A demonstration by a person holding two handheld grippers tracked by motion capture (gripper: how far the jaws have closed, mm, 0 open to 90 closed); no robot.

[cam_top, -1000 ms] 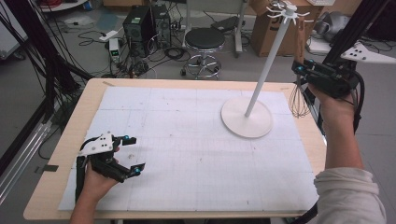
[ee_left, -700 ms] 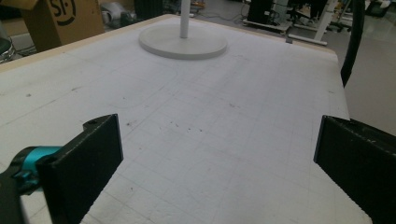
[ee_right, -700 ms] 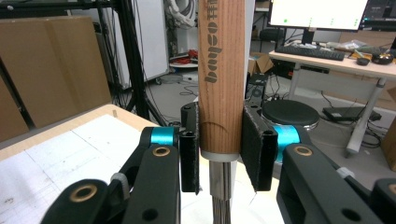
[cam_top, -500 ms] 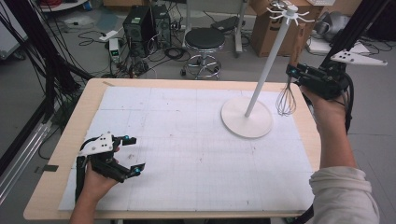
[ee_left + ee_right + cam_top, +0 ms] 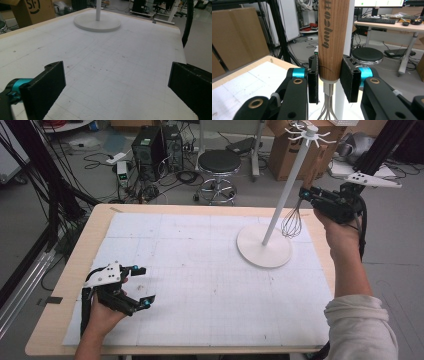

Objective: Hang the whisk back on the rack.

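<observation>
We work at a pale wooden table [image 5: 65,285] covered by a white gridded mat [image 5: 200,285] with small dark specks, seen close in the left gripper view. Our left gripper [image 5: 142,285] rests low over the mat's near left corner, its jaws spread wide with nothing between them. Our right gripper [image 5: 306,195] is raised above the table's far right side, its pads pinching the wooden handle of a whisk [image 5: 333,37], whose wire head [image 5: 291,224] hangs down just beside the pole of a white hook stand [image 5: 264,252]. Beyond the table we see a grey floor with tangled cables, a computer tower [image 5: 148,146], a black stool [image 5: 219,162] and cardboard boxes [image 5: 285,150].
</observation>
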